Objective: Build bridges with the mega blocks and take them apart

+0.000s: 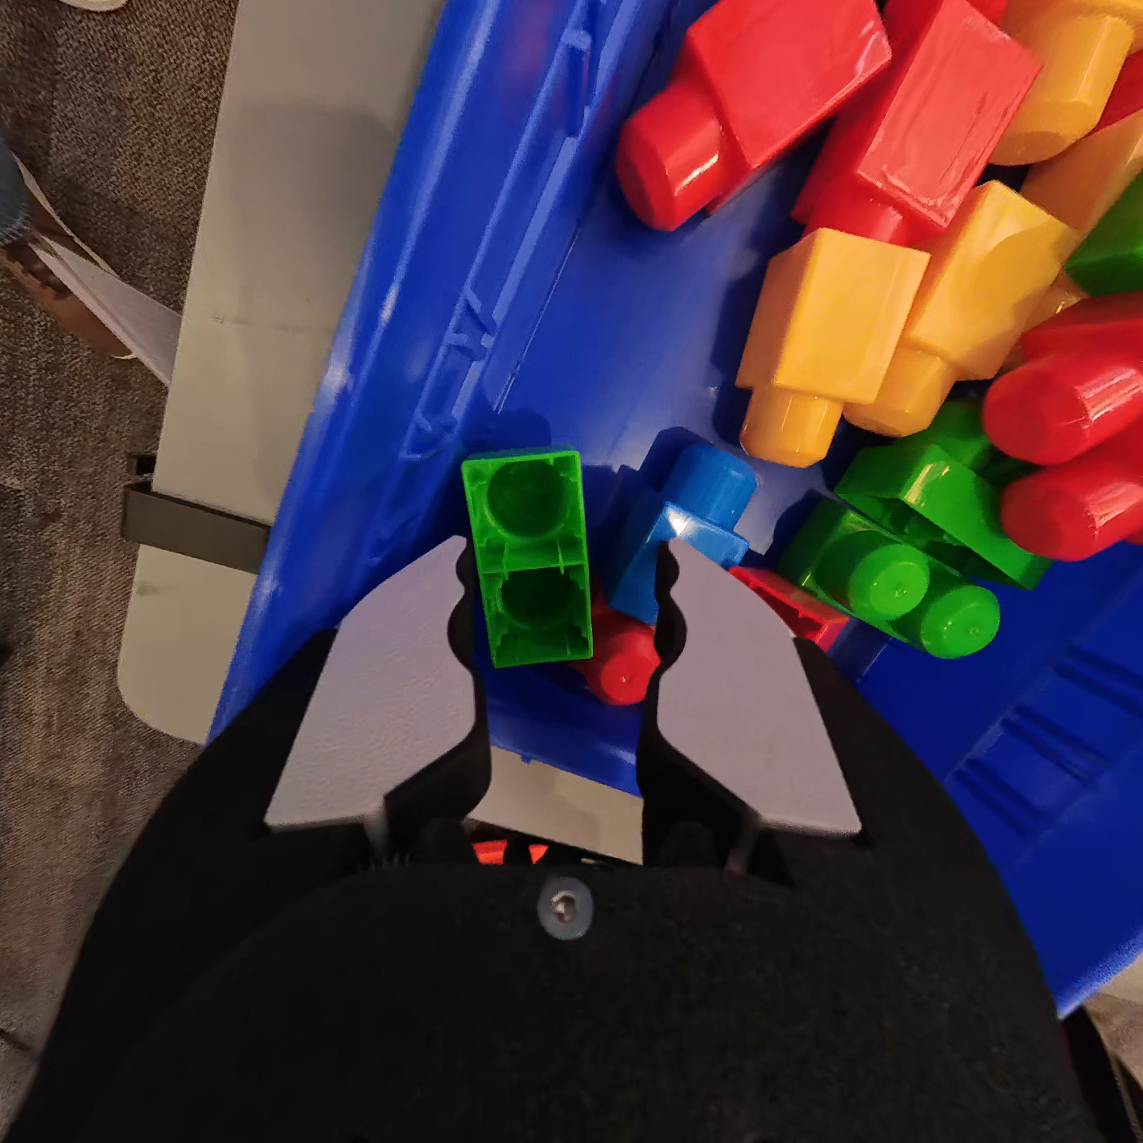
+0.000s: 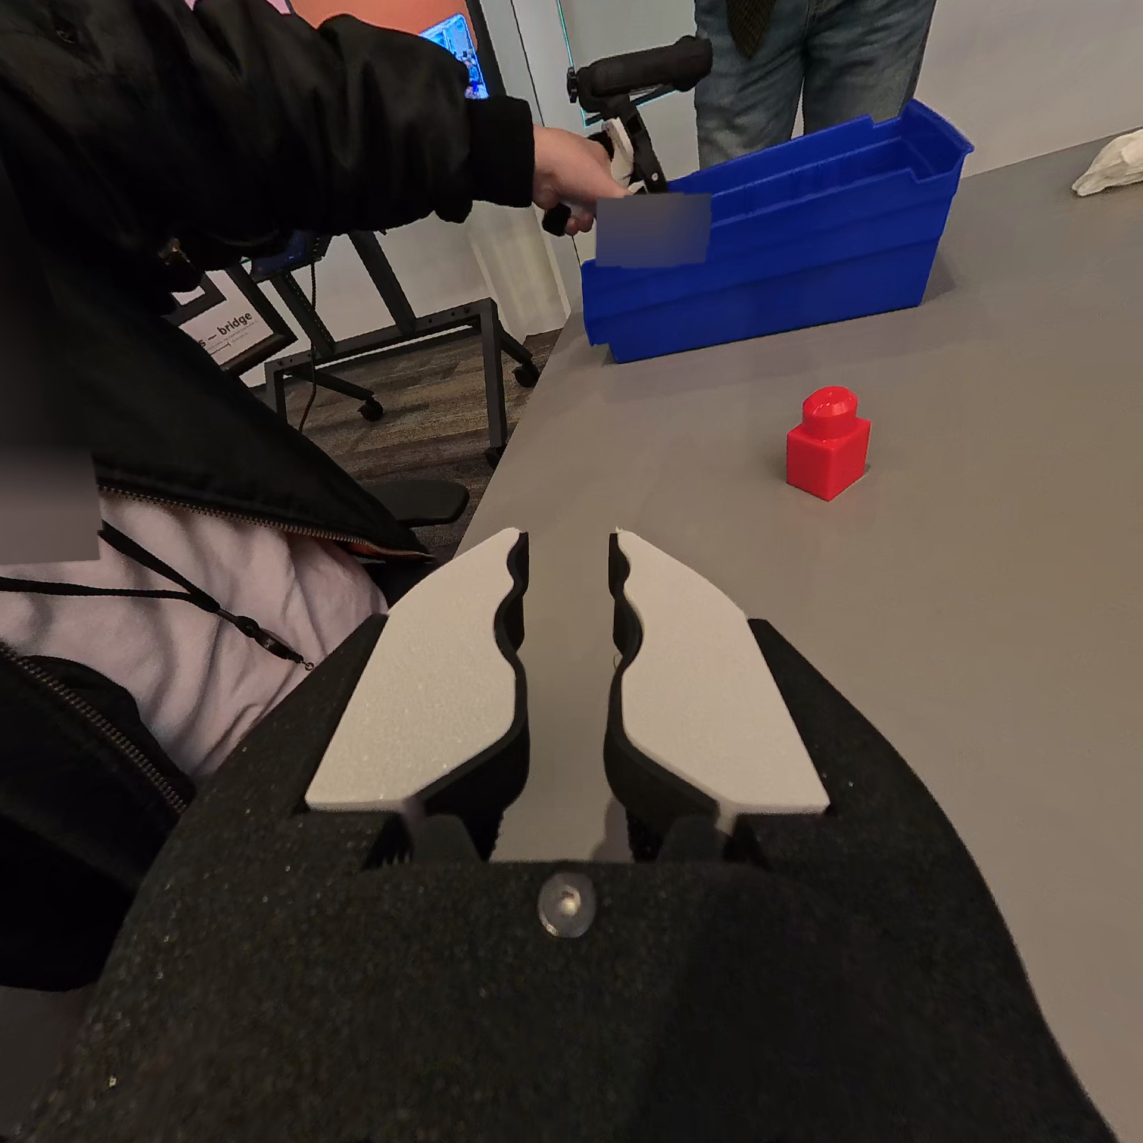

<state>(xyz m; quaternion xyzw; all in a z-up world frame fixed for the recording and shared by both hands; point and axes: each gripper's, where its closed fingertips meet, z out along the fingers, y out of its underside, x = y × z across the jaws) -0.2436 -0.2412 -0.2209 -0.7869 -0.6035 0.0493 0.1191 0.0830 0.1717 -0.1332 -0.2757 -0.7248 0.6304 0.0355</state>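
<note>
In the left wrist view, the left gripper (image 1: 563, 550) looks down into a blue bin (image 1: 470, 260). Its two fingers are spread apart and grasp nothing. A green two-stud block (image 1: 529, 556) lies between them with its hollow underside toward the camera. It is just beside the left finger, perhaps touching it, and a clear gap separates it from the right finger. Under this block a red block (image 1: 621, 665) shows its round stud, and a blue block (image 1: 686, 526) lies partly behind the tip of the right finger. To the right there are two more green blocks (image 1: 897, 575), and farther in a crowded pile of yellow blocks (image 1: 829, 334) and red blocks (image 1: 773, 99). The bin rests on a light table (image 1: 291, 204), and carpet is visible at the left.

In the right wrist view, the right gripper (image 2: 569, 544) is over a grey table (image 2: 804, 680), with its fingers parted and nothing between them. A single red one-stud block (image 2: 827, 444) stands upright on the table, ahead and to the right, well apart from the fingertips. The blue bin (image 2: 773, 266) stands farther back at the table edge. A person's hand (image 2: 566, 170) in a black sleeve reaches toward the bin. A white crumpled thing (image 2: 1113, 164) lies at the far right.
</note>
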